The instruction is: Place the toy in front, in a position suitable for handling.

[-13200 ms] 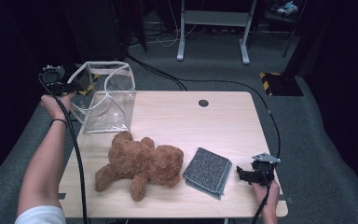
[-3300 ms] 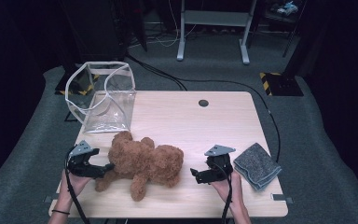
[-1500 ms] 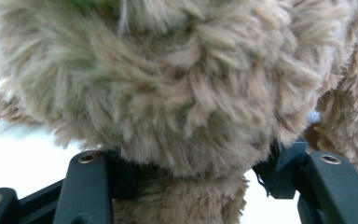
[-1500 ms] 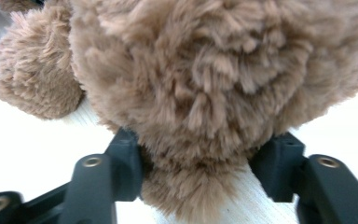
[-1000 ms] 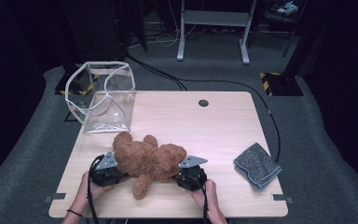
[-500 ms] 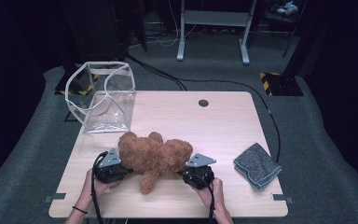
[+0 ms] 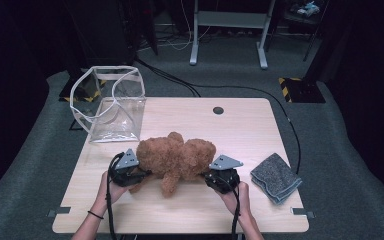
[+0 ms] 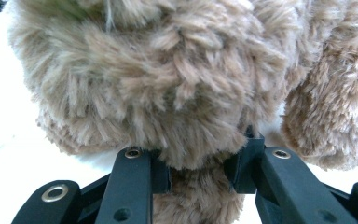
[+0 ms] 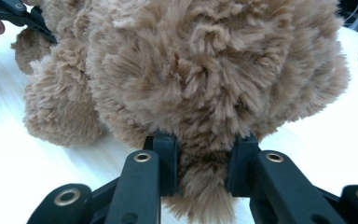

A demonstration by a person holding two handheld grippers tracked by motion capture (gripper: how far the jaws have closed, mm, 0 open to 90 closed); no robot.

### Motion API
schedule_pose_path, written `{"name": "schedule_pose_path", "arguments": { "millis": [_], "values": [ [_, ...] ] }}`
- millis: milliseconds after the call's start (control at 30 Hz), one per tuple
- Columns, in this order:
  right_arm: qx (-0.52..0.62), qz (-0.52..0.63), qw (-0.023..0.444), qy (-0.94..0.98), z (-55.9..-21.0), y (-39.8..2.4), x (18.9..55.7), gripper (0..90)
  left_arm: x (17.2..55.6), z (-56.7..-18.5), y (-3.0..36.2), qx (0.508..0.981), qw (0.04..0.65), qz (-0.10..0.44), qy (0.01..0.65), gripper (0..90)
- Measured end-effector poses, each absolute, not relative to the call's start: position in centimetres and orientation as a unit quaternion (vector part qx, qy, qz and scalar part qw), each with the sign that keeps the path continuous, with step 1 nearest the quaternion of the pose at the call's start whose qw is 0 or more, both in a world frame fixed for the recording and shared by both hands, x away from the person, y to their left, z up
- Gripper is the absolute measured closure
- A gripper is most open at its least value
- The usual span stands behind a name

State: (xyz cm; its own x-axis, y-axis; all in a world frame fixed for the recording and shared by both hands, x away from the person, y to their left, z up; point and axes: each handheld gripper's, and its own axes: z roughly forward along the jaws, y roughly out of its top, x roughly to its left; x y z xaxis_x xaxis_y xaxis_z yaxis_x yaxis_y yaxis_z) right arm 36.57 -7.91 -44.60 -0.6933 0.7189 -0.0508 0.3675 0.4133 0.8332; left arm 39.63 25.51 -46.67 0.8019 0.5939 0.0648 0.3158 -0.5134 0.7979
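brown plush teddy bear (image 7: 172, 157), lying mid-table

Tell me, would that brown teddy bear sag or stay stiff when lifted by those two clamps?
The teddy bear would probably sag in the middle: its plush bulges around the jaws of the left gripper and right gripper. It likely weighs little for its bulk. The shaggy fur should resist slipping.

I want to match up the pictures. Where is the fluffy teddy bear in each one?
High view: teddy bear at the table's near middle, between both grippers.
Left gripper view: fur close up, a limb pinched between the black jaws.
Right gripper view: fur close up, a limb pinched likewise.
Shared landmark: the light wooden table.
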Motion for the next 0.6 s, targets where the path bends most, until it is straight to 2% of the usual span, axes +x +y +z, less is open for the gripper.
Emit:
{"name": "schedule_pose_path", "arguments": {
  "millis": [600],
  "values": [
    [0.355,0.424,0.225,0.802,-43.8,-9.9,38.7,71.1,42.5,-45.4,22.9,0.851,0.420,0.176,0.262,67.0]
  ]
}}
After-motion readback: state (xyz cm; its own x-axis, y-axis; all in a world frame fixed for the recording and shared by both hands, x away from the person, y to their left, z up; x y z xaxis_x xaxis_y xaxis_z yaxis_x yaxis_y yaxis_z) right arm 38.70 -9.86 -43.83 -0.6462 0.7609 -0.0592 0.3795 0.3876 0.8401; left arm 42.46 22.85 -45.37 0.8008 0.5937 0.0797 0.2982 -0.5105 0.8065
